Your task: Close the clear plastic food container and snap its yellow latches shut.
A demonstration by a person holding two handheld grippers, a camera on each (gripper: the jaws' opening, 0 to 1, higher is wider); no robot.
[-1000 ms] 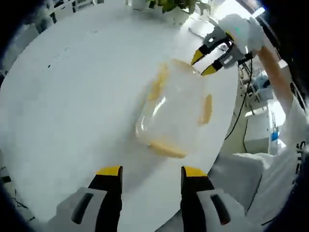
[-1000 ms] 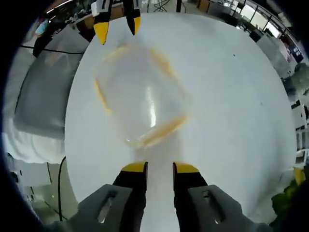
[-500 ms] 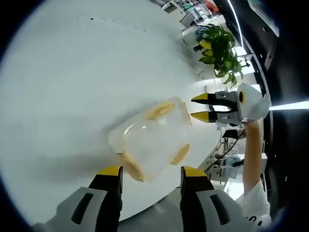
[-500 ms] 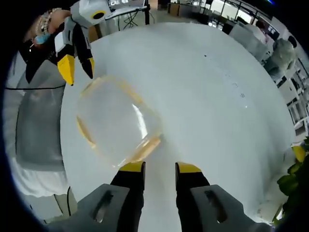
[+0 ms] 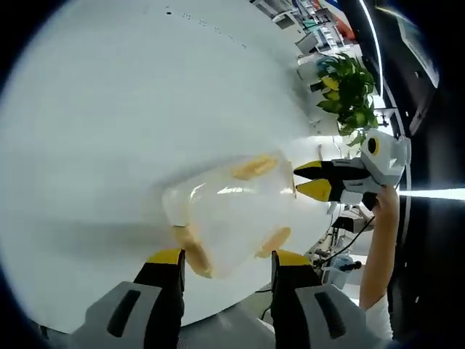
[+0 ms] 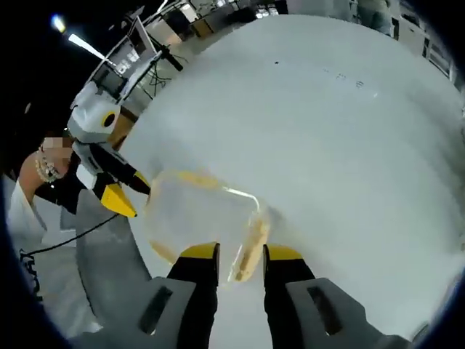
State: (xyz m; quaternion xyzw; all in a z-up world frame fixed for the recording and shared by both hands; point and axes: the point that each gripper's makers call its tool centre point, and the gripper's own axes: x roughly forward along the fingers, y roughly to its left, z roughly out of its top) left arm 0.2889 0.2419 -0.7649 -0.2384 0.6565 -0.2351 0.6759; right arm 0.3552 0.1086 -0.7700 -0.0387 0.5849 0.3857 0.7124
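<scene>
The clear plastic container (image 5: 227, 212) lies on the white round table (image 5: 109, 109) with its lid on. Yellow latches (image 5: 253, 166) show along its sides. My left gripper (image 5: 228, 260) is open, and the container's near end with a yellow latch (image 5: 190, 251) sits just ahead of its jaws. The right gripper (image 5: 299, 181) reaches in from the right and points at the container's far end. In the right gripper view, my right gripper (image 6: 240, 254) stands open by a narrow gap, with a yellow latch (image 6: 249, 246) of the container (image 6: 200, 216) between its tips. The left gripper (image 6: 129, 193) is at the opposite end.
The container lies close to the table's edge (image 5: 305, 240). A green potted plant (image 5: 346, 81) stands beyond the table. A person's hand (image 5: 383, 211) holds the right gripper. Grey cloth (image 6: 109, 262) hangs below the table edge. Desks and chairs stand in the background.
Both views have swung and moved closer to the container. Each gripper now sits at one end of it, the right one with a latch between its tips. The container has stayed where it was.
</scene>
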